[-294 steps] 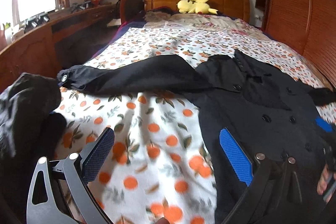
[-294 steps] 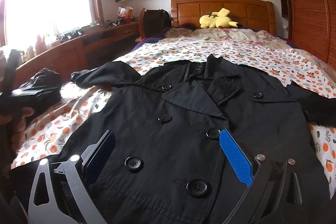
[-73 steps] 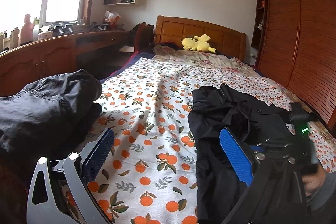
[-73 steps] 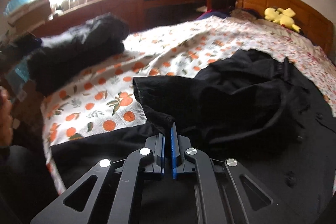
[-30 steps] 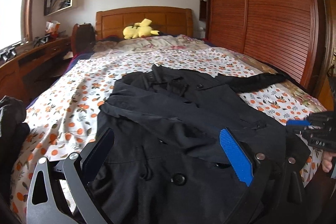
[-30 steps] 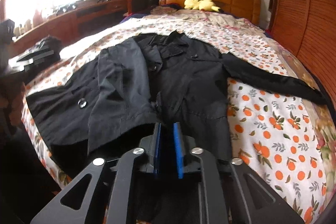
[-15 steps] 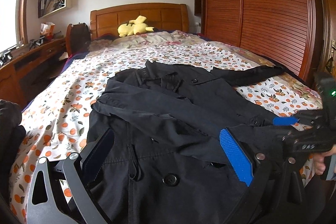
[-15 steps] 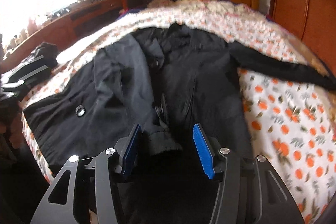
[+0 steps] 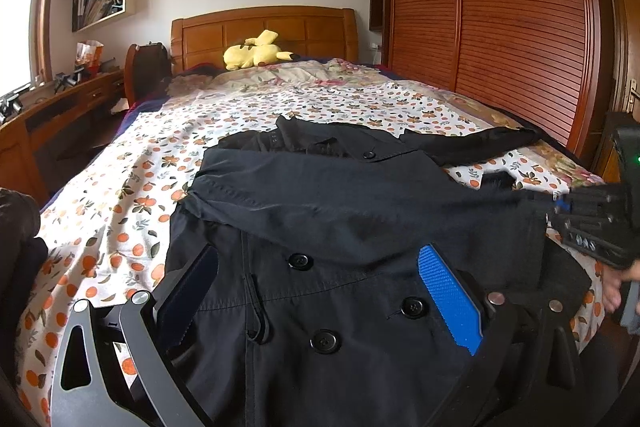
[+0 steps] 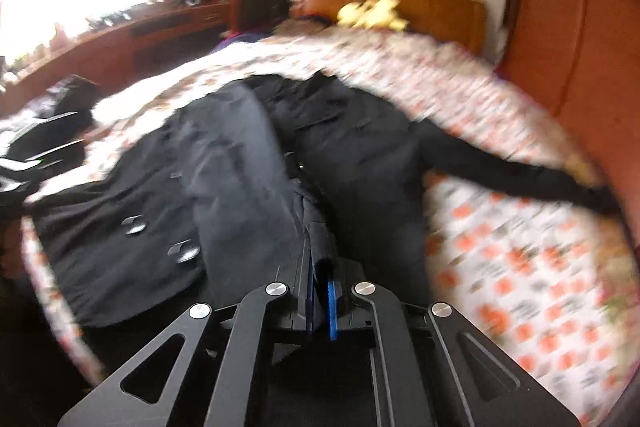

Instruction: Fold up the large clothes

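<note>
Coat (image 9: 352, 227) ahead of the left gripper (image 9: 320, 291): black, black buttons. Gripper pads (image 9: 448, 291): blue, on a black frame. Bedsheet (image 9: 120, 219) left of it: white with an orange-fruit and green-leaf print. Far ahead: plush toy (image 9: 256, 53) yellow, headboard (image 9: 264, 27) and wardrobe doors (image 9: 500, 7) reddish-brown wood.

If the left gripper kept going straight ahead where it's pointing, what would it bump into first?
Most likely the black coat: the left gripper is open, tilted down over its buttoned front on the bed. Depth is hard to judge.
</note>
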`<state>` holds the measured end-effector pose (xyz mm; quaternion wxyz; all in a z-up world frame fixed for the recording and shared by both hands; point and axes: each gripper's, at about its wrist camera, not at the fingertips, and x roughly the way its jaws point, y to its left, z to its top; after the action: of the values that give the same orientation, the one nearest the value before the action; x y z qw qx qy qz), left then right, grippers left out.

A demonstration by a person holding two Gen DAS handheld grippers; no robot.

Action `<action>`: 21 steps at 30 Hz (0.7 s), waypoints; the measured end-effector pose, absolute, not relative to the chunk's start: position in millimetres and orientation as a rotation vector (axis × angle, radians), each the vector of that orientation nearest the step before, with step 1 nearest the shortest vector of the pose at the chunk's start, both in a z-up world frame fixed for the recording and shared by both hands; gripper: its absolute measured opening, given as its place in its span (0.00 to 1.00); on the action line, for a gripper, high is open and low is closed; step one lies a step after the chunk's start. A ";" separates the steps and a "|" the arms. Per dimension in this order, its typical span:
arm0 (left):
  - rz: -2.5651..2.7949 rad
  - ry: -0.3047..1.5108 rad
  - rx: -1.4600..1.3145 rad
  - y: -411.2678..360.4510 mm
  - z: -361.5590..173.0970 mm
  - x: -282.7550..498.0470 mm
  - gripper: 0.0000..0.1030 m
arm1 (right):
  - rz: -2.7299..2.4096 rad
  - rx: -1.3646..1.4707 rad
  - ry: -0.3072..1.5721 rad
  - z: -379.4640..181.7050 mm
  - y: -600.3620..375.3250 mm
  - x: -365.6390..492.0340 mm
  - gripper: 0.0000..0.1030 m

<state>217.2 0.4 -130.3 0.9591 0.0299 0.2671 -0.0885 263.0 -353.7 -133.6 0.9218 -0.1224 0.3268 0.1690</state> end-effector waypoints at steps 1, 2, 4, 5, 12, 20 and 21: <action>-0.179 0.541 0.059 0.4 -130.2 217.0 0.98 | 0.343 -0.258 0.690 -138.2 -353.8 270.0 0.04; -0.179 0.541 0.058 0.8 -130.0 216.8 0.98 | 0.336 -0.265 0.704 -142.8 -355.0 273.5 0.05; -0.177 0.541 0.059 0.9 -130.1 216.8 0.98 | 0.314 -0.290 0.732 -151.2 -355.7 281.4 0.07; -0.175 0.543 0.059 0.9 -130.6 216.8 0.98 | 0.305 -0.291 0.735 -152.6 -357.5 284.1 0.14; -0.175 0.540 0.052 3.3 -129.2 216.7 0.98 | 0.321 -0.213 0.652 -127.9 -369.0 289.1 0.52; -0.169 0.537 0.062 1.1 -131.0 216.3 0.98 | 0.474 -0.215 0.718 -150.3 -331.9 299.1 0.43; -0.168 0.537 0.062 0.8 -131.6 216.3 0.98 | 0.484 -0.218 0.732 -156.2 -329.0 301.0 0.43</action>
<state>216.3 0.8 -131.6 0.9602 0.0306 0.2650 -0.0829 301.0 -329.0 -156.2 0.8996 -0.1054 0.3535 0.2338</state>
